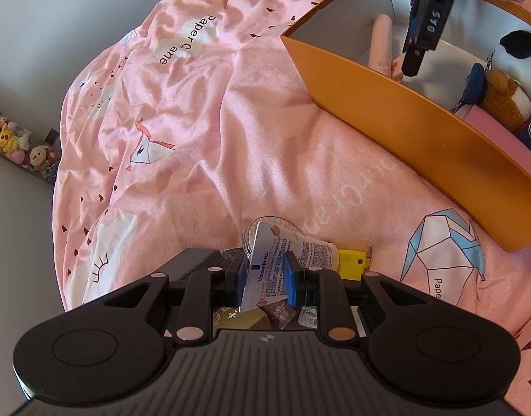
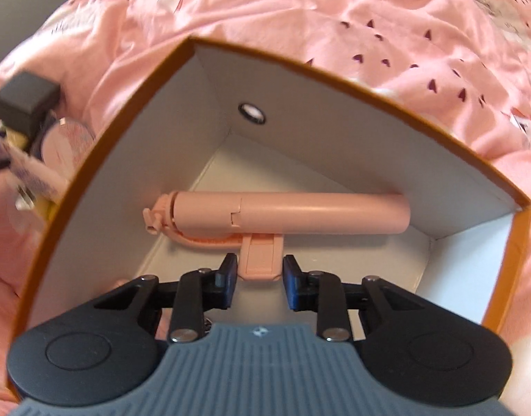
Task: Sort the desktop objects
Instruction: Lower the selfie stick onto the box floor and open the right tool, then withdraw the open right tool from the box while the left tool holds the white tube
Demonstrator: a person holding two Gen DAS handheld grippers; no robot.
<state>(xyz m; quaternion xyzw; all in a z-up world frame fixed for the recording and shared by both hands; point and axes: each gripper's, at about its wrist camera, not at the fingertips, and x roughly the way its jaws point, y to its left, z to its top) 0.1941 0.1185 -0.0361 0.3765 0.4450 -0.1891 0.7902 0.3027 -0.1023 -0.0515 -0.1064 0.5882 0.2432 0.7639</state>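
Note:
My left gripper (image 1: 265,277) is shut on a white Vaseline tube (image 1: 293,253) and holds it over a pile of small items on the pink bedsheet. My right gripper (image 2: 260,275) is open inside the orange box (image 2: 102,145), its fingers either side of the clip of a pink selfie stick (image 2: 300,213) that lies on the box floor. From the left wrist view the right gripper (image 1: 421,41) hangs over the orange box (image 1: 404,111), above the pink stick (image 1: 381,41).
Under the left gripper lie a round tin (image 1: 265,225), a yellow item (image 1: 352,258), a dark box (image 1: 199,260) and packets. Plush toys (image 1: 507,79) fill the box's other compartment. A black cube (image 2: 23,104) and round tin (image 2: 66,138) lie left of the box.

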